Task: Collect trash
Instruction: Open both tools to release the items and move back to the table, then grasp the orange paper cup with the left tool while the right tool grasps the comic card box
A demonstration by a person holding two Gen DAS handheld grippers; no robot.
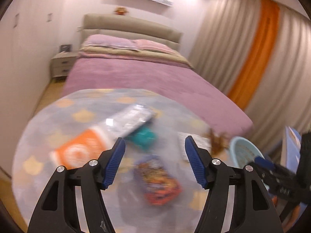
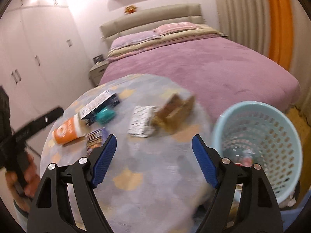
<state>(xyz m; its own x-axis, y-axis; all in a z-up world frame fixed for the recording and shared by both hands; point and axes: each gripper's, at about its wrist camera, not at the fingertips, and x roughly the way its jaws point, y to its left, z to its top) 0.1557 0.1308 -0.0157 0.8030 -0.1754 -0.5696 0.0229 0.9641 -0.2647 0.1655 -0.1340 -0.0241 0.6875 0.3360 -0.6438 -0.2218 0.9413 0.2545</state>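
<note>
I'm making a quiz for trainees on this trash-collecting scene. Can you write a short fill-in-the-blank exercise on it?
1. The paper cup lying on the round table is white and ____.
2. The basket beside the table is light ____.
3. The bed cover is ____.
4. The right gripper holds ____.

Missing words: orange; blue; purple; nothing

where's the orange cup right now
In the right wrist view the orange cup lies on its side at the left edge of the round table, just left of the teal box.
</note>
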